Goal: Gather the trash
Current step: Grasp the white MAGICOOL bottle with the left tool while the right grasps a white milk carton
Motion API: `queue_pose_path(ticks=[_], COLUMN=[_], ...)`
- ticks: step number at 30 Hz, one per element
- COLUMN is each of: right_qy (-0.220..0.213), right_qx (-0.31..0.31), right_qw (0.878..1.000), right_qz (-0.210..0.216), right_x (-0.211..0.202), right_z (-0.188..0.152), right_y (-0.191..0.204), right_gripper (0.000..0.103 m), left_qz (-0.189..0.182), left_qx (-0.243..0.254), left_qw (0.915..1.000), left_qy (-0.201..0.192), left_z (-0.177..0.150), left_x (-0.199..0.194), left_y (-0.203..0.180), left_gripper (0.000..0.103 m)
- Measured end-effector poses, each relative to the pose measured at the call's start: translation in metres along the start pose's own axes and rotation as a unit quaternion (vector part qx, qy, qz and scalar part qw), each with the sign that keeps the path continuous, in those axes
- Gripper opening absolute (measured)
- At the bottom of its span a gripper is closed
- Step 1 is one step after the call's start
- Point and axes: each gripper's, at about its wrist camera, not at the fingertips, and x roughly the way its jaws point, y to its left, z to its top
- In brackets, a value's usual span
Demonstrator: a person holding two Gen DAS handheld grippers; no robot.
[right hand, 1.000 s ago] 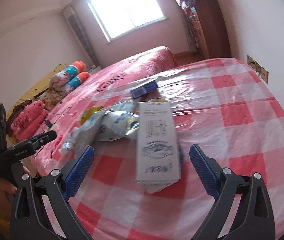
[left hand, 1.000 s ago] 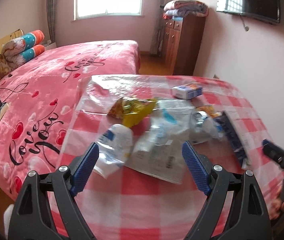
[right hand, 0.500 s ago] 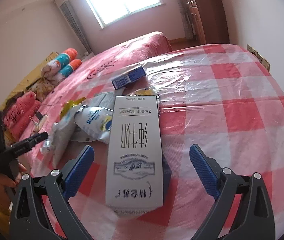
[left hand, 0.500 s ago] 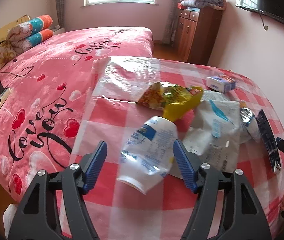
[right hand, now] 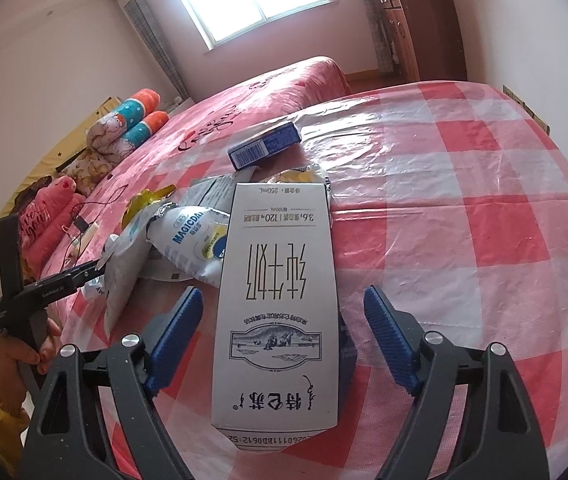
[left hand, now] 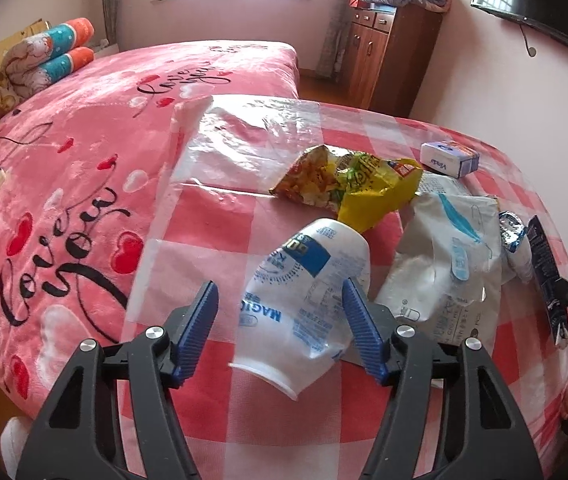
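Note:
Trash lies on a red-and-white checked table (left hand: pixel 243 236). My left gripper (left hand: pixel 279 328) is open, its blue pads on either side of a crumpled white-and-blue wrapper (left hand: pixel 308 292). Behind it lie a yellow snack bag (left hand: pixel 348 184), a flat white pouch (left hand: pixel 452 264) and a small tissue box (left hand: pixel 448 158). My right gripper (right hand: pixel 284 332) is open around a grey-white milk carton (right hand: pixel 279 304) lying flat. Beyond the carton are a white wrapper (right hand: pixel 191 240) and a blue box (right hand: pixel 263 146).
A pink bed (left hand: pixel 83 152) with rolled pillows (left hand: pixel 47 60) adjoins the table on the left. A wooden cabinet (left hand: pixel 388 52) stands at the back. The other hand-held gripper (right hand: pixel 39 292) shows at the left in the right wrist view. A wall socket (right hand: pixel 524 106) sits past the table's right edge.
Both grippers have moved forward. The white-and-blue wrapper now sits between my left pads, and the milk carton fills the gap between my right pads. Nothing has been gripped.

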Motion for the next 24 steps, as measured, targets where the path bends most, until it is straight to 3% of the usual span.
queue_pose_path(ticks=[7,24], right_qy=[0.005,0.014], right_qx=[-0.002,-0.010], right_qw=[1.000,1.000], right_qz=[-0.002,0.004], right_x=[0.001,0.008], right_z=[-0.001,-0.001], right_y=[0.002,0.007], right_gripper=[0.082,0.088], left_qz=[-0.016,0.005], left_qx=[0.015,0.042], left_qw=[0.9998,0.9991], left_qy=[0.003,-0.009], left_z=[-0.004,-0.010], left_x=[0.006,0.005], left_y=[-0.008,-0.023], left_gripper=[0.065,0.066])
